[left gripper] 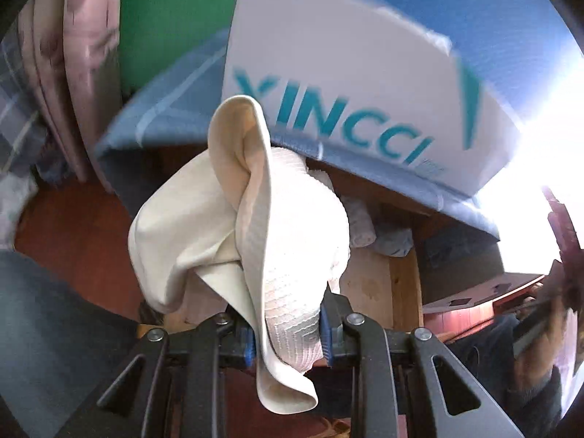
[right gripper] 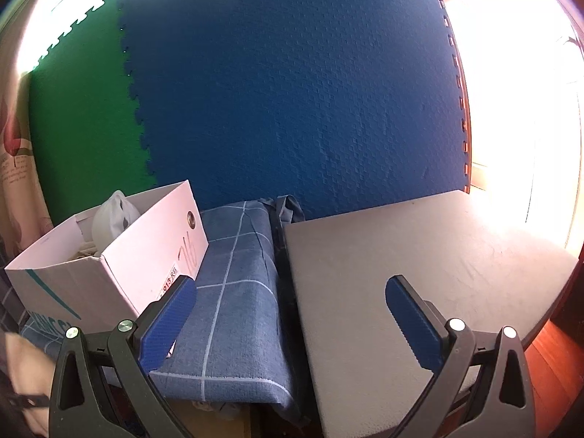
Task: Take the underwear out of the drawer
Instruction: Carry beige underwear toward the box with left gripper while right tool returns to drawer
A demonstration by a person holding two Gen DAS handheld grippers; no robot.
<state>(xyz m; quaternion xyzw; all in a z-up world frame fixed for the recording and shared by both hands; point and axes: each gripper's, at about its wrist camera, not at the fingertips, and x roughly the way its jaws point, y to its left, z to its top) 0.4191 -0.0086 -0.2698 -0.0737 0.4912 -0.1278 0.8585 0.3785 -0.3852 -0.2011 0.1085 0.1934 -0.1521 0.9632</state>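
Note:
In the left wrist view a cream-white piece of underwear (left gripper: 248, 226) hangs bunched in the air, and my left gripper (left gripper: 286, 339) is shut on its ribbed lower part, blue pads pressing both sides. Below and behind it lies the open wooden drawer (left gripper: 401, 284), with rolled pale garments (left gripper: 379, 230) inside. In the right wrist view my right gripper (right gripper: 292, 325) stands open and holds nothing, hovering over a blue checked cloth (right gripper: 233, 292) and the edge of a grey board (right gripper: 419, 255). The drawer does not show in that view.
A white cardboard box with teal lettering (left gripper: 346, 84) sits on the blue checked cloth above the drawer; the same box (right gripper: 120, 252) holds a white bag. Blue and green foam mats (right gripper: 292, 91) cover the wall. Pink curtain (left gripper: 84, 73) at left, red-brown floor (left gripper: 84, 241) below.

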